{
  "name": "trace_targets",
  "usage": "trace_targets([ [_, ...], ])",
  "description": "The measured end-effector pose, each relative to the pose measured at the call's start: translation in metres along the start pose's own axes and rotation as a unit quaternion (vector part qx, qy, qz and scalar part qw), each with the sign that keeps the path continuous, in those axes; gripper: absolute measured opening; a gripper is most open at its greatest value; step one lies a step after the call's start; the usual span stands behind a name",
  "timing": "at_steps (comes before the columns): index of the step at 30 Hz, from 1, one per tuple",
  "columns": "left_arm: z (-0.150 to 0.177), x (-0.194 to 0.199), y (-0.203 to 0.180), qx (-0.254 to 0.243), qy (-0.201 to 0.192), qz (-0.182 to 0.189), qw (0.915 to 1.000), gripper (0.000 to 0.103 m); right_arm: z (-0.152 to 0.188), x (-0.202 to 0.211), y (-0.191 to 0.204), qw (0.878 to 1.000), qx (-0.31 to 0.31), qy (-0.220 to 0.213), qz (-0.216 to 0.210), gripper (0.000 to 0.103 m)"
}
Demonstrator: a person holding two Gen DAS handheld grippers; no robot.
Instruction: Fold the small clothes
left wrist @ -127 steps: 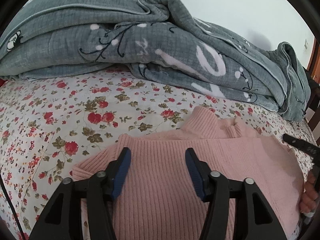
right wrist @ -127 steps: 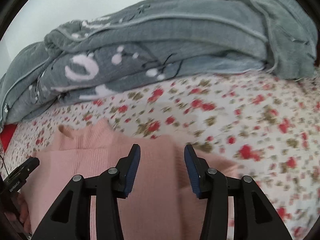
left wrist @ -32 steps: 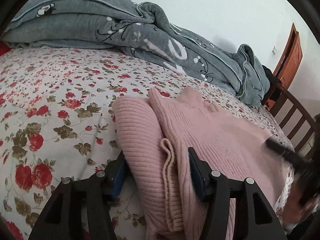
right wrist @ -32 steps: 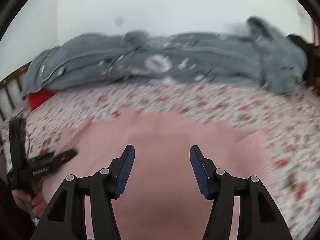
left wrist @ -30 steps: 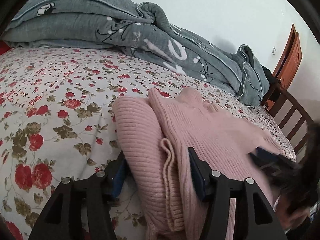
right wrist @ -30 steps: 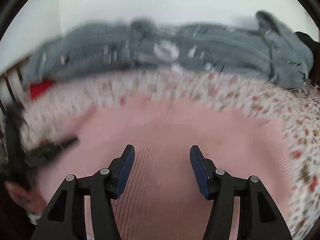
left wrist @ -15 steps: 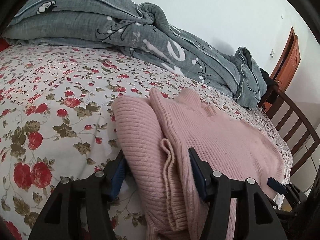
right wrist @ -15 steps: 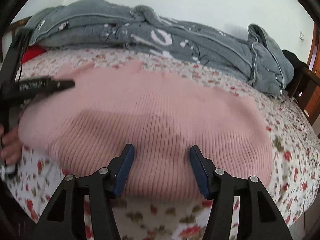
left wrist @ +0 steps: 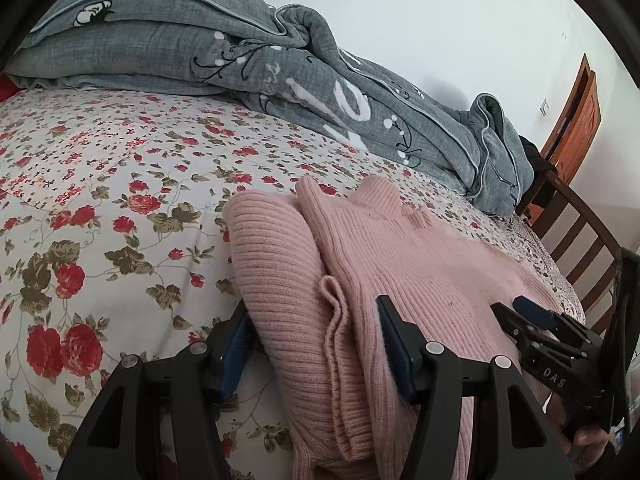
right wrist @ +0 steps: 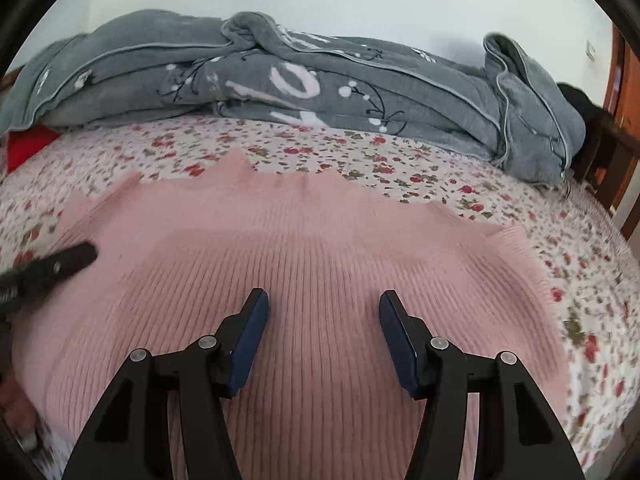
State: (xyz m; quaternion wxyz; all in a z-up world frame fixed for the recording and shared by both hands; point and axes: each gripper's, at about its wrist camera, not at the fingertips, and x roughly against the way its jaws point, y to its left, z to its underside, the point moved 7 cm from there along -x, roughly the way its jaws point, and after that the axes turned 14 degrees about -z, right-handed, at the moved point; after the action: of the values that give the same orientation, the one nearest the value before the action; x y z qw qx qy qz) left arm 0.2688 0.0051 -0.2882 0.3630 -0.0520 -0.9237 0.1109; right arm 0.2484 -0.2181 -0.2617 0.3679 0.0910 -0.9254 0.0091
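Note:
A pink ribbed sweater [left wrist: 420, 280] lies on the floral bedsheet [left wrist: 100, 200], its left side and sleeve folded inward into a thick edge [left wrist: 276, 280]. My left gripper [left wrist: 316, 324] is open, its fingers straddling that folded edge near the hem. My right gripper [right wrist: 324, 316] is open and empty, low over the middle of the sweater [right wrist: 320, 248]. It also shows at the right of the left wrist view [left wrist: 532, 316]. The left gripper's finger shows blurred at the left of the right wrist view [right wrist: 60, 262].
A rumpled grey quilt [left wrist: 240, 52] lies along the far side of the bed, also in the right wrist view [right wrist: 320, 80]. A wooden bed rail [left wrist: 580, 232] and a door [left wrist: 576, 120] stand at the right. A red item [right wrist: 28, 144] lies far left.
My right gripper has moved forward from the sweater's front hem to over its middle. The left gripper has stayed astride the folded edge, jaws still open.

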Motion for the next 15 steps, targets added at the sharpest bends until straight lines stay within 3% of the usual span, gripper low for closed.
trace_targets([
  [11, 0.001, -0.002, 0.000, -0.004, 0.002, -0.003, 1.0000, 0.059, 0.033, 0.039, 0.009, 0.999, 0.042, -0.018, -0.006, 0.056],
  [15, 0.008, 0.007, -0.004, -0.017, 0.004, -0.024, 0.9996, 0.062, 0.036, 0.034, 0.011, 0.998, 0.053, -0.030, 0.000, 0.058],
])
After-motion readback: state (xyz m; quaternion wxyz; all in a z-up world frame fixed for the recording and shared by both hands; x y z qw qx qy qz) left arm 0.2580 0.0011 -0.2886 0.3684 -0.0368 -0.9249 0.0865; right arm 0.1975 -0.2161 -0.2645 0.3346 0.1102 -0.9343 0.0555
